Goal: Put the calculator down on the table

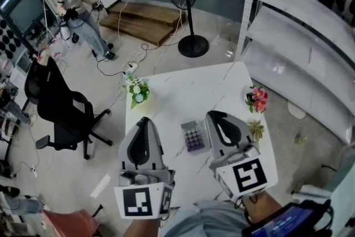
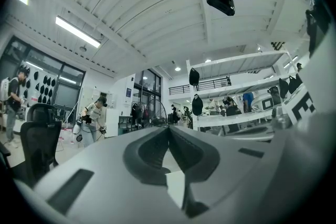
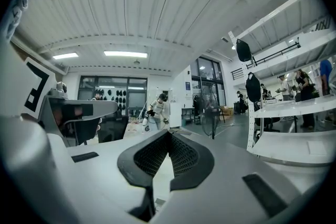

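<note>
The calculator (image 1: 192,136), grey with purple keys, lies flat on the white marble table (image 1: 183,91) between my two grippers. My left gripper (image 1: 143,121) hangs above the table's left part, jaws shut with nothing in them. To the right of the calculator my right gripper (image 1: 215,117) is also shut and empty. In the left gripper view the left gripper (image 2: 168,127) points level across the room, pads together. The right gripper view shows the right gripper (image 3: 168,134) the same way, its ribbed pads closed. Neither gripper view shows the calculator.
A white-and-green flower bunch (image 1: 136,89) stands at the table's left edge, a pink one (image 1: 258,99) at its right edge with a small dried sprig (image 1: 256,130) below it. A black office chair (image 1: 58,105) stands left, a fan (image 1: 188,3) beyond, white shelving (image 1: 299,47) right. A person (image 1: 80,11) stands far off.
</note>
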Demonstrator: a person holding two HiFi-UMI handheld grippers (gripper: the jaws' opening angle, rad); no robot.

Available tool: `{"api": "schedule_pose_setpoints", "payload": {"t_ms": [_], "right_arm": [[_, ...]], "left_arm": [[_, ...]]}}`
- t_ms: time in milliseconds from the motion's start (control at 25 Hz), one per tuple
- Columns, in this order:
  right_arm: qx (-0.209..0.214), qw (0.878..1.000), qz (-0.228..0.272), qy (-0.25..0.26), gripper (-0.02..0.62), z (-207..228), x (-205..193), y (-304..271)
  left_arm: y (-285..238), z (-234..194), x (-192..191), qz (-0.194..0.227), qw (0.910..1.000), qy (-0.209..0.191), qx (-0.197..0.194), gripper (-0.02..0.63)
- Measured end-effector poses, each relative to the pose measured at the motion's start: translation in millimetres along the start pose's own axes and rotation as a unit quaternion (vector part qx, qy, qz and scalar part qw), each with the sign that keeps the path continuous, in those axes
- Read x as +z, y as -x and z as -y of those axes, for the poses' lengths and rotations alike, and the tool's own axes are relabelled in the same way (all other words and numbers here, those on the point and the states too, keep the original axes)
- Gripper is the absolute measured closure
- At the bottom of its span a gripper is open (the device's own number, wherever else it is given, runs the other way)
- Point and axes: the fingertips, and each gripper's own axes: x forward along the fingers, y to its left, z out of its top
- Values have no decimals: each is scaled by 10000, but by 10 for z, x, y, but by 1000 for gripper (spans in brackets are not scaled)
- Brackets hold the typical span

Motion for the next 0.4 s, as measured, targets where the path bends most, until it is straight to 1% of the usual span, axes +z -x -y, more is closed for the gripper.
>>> {"api": "schedule_pose_setpoints", "payload": {"t_ms": [400], "right_arm": [[6,10000,-16,-9,580,50,-24,-21]], "left_arm": [[-52,54,-60,-83,10000,-34,-45,598]]}}
